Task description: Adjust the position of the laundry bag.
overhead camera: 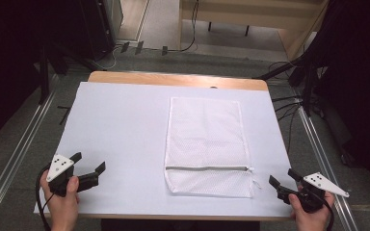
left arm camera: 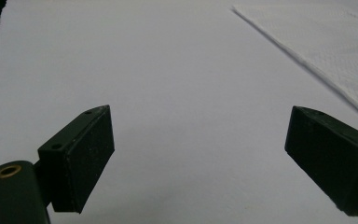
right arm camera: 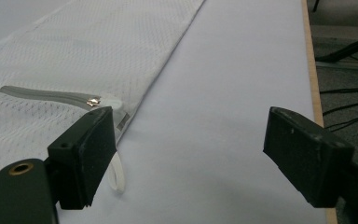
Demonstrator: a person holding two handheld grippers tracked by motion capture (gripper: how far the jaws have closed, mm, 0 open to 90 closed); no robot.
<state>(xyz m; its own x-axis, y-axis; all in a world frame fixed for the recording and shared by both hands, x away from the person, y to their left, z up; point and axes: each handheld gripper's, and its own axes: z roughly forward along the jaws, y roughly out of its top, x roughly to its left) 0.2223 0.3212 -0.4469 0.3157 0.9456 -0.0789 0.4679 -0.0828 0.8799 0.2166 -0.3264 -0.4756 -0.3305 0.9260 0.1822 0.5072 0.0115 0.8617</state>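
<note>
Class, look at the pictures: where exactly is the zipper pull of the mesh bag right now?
In the high view, the zipper pull sits at the right end of the zipper on the mesh bag, near its bottom edge, closest to the right gripper.

Flat white rectangular mesh laundry bag (overhead camera: 205, 144), laid lengthwise on the white-covered table, right of centre. Grey zipper (overhead camera: 207, 168) running across near the near end, closed, with metal slider (right arm camera: 93, 101) and white pull loop (right arm camera: 117, 175) at the right edge.
</note>
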